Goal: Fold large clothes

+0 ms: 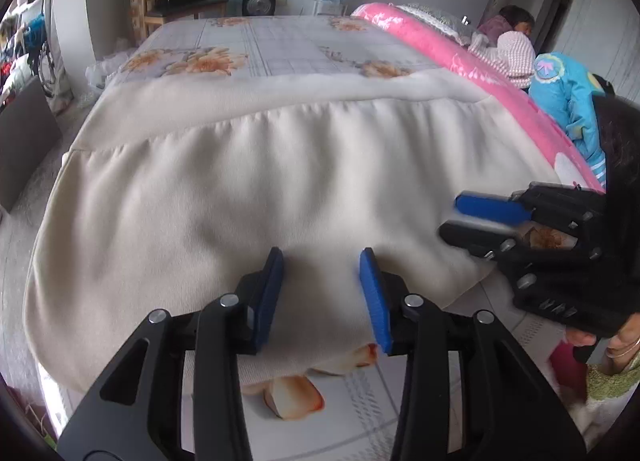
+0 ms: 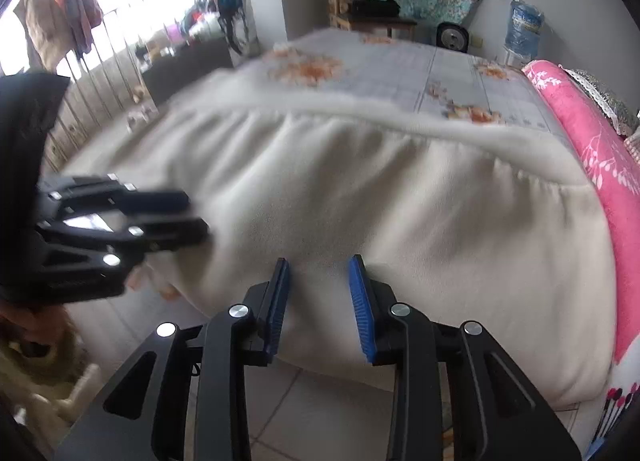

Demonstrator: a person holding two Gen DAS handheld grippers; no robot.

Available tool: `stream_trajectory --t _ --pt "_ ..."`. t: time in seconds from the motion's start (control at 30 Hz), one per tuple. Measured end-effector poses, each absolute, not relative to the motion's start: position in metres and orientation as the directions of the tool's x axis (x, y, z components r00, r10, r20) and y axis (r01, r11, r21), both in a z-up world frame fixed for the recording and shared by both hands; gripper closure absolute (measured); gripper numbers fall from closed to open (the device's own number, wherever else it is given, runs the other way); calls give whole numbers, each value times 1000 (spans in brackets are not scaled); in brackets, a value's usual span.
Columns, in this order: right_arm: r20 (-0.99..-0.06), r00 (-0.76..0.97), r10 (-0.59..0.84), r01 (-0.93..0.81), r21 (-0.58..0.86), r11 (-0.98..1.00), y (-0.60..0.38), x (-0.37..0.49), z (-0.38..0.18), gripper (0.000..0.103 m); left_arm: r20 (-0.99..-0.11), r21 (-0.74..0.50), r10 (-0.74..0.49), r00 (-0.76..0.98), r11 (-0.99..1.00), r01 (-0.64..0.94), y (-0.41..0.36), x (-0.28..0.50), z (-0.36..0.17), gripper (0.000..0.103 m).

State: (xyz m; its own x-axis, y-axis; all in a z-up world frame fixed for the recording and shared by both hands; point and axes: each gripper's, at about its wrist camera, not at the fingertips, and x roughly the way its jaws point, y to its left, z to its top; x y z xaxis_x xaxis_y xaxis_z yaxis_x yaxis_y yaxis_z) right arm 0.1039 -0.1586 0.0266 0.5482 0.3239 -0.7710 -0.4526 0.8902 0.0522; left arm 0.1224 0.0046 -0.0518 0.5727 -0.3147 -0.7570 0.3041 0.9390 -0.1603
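Though the cream garment lies spread across the near half of the bed, seemingly doubled once along its far edge, further folds remain, and the left gripper and right gripper hover part-open over its near hem, gripping nothing.

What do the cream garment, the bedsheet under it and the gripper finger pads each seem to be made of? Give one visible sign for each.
Cream garment: probably a soft knit or fleece, matte; it falls in rounded gathers below a seam.
Bedsheet: seemingly thin printed woven cloth; flat, with a grid and orange flowers.
Finger pads of the right gripper: probably rubber or foam, matte blue with fine ribbing; the arms look like black plastic.
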Motion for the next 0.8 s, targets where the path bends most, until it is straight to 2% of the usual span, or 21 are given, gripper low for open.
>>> stream_trajectory --t 0.1,0.17,0.23,0.27,0.37,0.47,0.53,0.6,0.67,0.73,0.8 --pt "-780 562 276 -404 32 914 -172 95 43 72 -758 -170 -308 576 944 282 17 115 -40 65" --pt "-754 615 231 -377 -23 926 -183 84 54 72 -725 -158 -299 620 949 273 31 102 -29 60" --pt "-758 637 143 -312 -84 946 -200 82 46 66 -729 -137 -253 636 964 226 44 96 -34 51" --pt "-777 616 128 -295 -77 952 -208 86 36 64 -758 -130 -216 615 975 183 52 100 -47 51" --pt "-779 585 224 -266 77 961 -236 88 26 60 -735 -142 -225 639 973 180 58 105 -51 51" --pt "-750 634 186 -211 63 975 -250 78 49 60 -723 -156 -210 659 978 140 67 98 -37 49" --pt "-724 678 130 -129 57 990 -275 72 56 60 -700 -172 -189 689 981 94 80 91 -31 36" --pt "-762 642 91 -47 79 996 -302 78 37 59 -733 -186 -154 663 982 22 94 95 -44 32" --pt "-745 646 167 -39 186 982 -319 76 24 59 -729 -198 -158 666 980 15 98 98 -53 32" --pt "-761 635 133 -21 154 988 -313 73 34 59 -752 -174 -137 645 985 6 95 99 -48 32" --pt "-760 638 121 -18 142 990 -303 64 45 57 -734 -206 -157 661 979 4 95 92 -36 32"
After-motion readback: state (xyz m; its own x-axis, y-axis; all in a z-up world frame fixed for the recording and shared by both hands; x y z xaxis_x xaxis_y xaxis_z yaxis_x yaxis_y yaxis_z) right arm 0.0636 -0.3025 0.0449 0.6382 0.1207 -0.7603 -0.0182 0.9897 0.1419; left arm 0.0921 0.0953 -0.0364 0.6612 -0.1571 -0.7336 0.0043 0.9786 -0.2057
